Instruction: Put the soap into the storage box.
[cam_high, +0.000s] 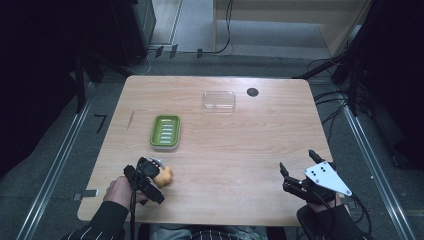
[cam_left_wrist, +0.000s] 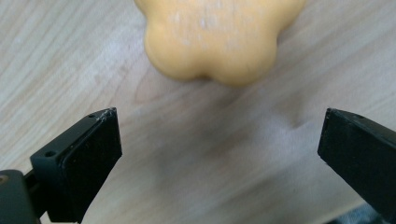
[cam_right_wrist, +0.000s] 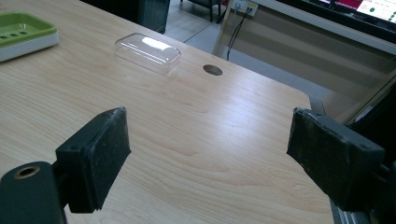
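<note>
An orange, lobed soap-like object (cam_high: 165, 175) lies on the wooden table (cam_high: 225, 150) near the front left. My left gripper (cam_high: 159, 172) stands open right behind it; in the left gripper view the orange object (cam_left_wrist: 219, 37) sits just beyond the two spread jaws, apart from both. A green soap dish (cam_high: 165, 131) with a white base rests left of the table's centre, also visible as the green dish (cam_right_wrist: 23, 30). A clear plastic lid (cam_high: 219, 100) lies at the back, the same lid (cam_right_wrist: 148, 51) ahead of my right gripper (cam_high: 298, 167). That gripper hangs open over bare wood at the front right.
A dark round hole (cam_high: 252, 92) marks the table top near the back right, the same hole (cam_right_wrist: 213, 70) in the right gripper view. Cables run over the floor beyond the table's far edge and along the right side.
</note>
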